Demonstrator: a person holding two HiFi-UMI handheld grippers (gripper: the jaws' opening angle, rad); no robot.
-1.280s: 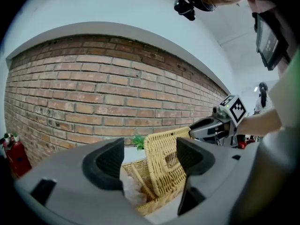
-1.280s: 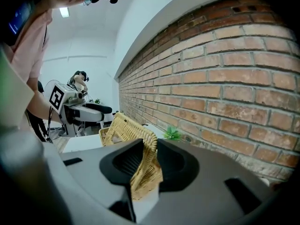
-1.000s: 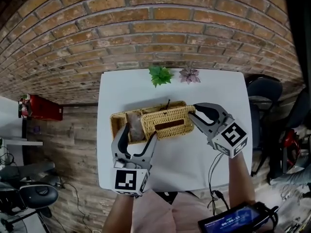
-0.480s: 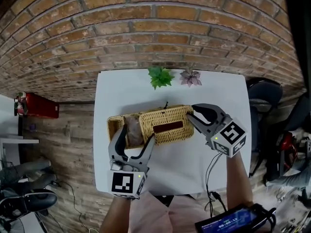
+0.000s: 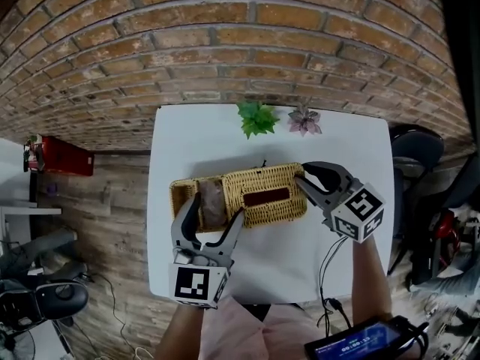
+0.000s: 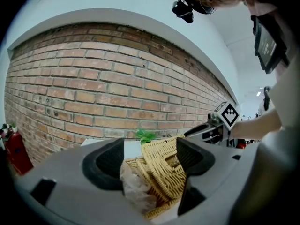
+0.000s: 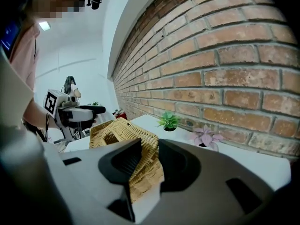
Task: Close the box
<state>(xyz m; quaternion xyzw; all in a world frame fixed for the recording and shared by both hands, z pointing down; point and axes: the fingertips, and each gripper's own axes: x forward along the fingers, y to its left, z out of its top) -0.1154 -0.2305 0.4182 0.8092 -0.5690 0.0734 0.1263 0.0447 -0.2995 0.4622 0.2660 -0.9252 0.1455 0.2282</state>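
The wicker box (image 5: 180,193) sits in the middle of the white table (image 5: 187,141). It is long, and it runs from side to side, the same way as the brick wall behind it. A green plant (image 5: 257,117) and a pink plant (image 5: 305,121) stand behind the box, next to the wall.

The wicker lid (image 5: 262,193) covers the right part of the box. The left end of the box is not covered, and a bag (image 5: 210,201) shows inside it. From the left gripper view, the lid (image 6: 164,165) looks tipped up on a slant, not lying flat.

The right gripper (image 5: 301,184) is at the right end of the box. Its two jaws pinch the end of the lid (image 7: 126,130) between them. They have just been opening a little, but the wicker fills the gap and the pads look pressed on it.

The left gripper (image 5: 215,207) is at the front of the box, by the left end. Its jaws are wide apart and hold nothing. The bag (image 6: 136,191) and the box edge only show in the gap between them.

The lid probably has to go down and over to the left end. The left gripper is nearer that end.
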